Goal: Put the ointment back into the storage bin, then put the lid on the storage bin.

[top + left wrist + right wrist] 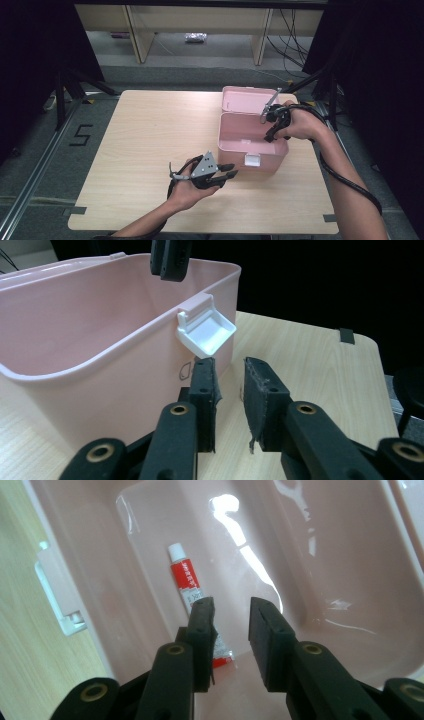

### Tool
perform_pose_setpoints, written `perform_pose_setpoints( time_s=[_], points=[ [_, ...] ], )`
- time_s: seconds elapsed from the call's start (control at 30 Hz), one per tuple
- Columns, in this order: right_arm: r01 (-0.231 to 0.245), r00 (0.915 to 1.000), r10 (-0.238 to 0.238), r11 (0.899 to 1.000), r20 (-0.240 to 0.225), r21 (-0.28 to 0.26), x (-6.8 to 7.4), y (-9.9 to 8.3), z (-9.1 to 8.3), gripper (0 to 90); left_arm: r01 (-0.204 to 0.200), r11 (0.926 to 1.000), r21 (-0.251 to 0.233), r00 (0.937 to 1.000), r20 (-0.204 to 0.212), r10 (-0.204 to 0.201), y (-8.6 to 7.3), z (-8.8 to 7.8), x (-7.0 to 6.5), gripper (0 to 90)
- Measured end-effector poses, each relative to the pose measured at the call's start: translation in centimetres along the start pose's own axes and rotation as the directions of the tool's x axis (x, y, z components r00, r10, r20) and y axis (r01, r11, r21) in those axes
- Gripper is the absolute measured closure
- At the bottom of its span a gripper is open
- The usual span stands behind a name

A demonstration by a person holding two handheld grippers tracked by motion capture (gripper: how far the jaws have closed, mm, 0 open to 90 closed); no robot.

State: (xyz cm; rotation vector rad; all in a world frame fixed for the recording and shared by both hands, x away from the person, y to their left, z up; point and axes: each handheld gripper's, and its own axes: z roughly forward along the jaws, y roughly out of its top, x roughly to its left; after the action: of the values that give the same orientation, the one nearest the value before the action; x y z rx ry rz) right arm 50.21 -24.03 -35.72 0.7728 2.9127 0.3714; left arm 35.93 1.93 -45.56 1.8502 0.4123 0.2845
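— Hovering over the open pink box (252, 137), the right gripper (227, 611) hangs part-open and empty above a red-and-white tube (191, 587) on the box floor.

— And the tube's lie?

— Lengthwise away from the jaws, offset toward one. The left gripper (229, 377), narrow and empty, waits outside by the white latch (207, 332).

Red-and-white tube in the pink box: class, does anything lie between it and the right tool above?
Nothing visible does. The red-and-white tube lies alone on the floor of the open pink plastic box, and the right tool hangs over it, jaws apart.
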Motion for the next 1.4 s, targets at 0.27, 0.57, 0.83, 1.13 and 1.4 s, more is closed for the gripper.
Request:
perform_pose_setpoints(
  time_s=[0.27,0.57,0.83,1.13,1.4],
  points=[
    [-0.064,0.9974,0.065,0.997,0.03,-0.053,-0.7,-0.2,-0.6,70.5,0.022,0.9996,-0.02,0.9997,0.007,-0.022,0.1,0.1,0.2,79.2],
    [-0.124,0.9898,0.13,0.988,0.06,-0.093,-1.7,-0.1,-1.3,72.2,0.019,0.9993,-0.031,0.9995,0.026,-0.018,0.8,1.1,0.0,82.6],
    [-0.27,0.9583,0.28,0.954,0.059,-0.133,-2.3,-0.3,-1.8,76.1,0.064,0.998,-0.003,0.9974,0.036,-0.063,1.3,1.6,-0.3,89.6],
    [-0.324,0.9378,0.339,0.933,0.076,-0.155,-3.1,0.2,-2.0,79.2,0.057,0.997,-0.053,0.9982,0.024,-0.055,2.0,2.6,0.0,89.9],
    [-0.368,0.9152,0.389,0.913,0.105,-0.177,-4.5,0.6,-1.8,81.5,0.027,0.9986,-0.046,0.9996,0.005,-0.027,2.4,4.3,0.4,89.9]
  ],
)
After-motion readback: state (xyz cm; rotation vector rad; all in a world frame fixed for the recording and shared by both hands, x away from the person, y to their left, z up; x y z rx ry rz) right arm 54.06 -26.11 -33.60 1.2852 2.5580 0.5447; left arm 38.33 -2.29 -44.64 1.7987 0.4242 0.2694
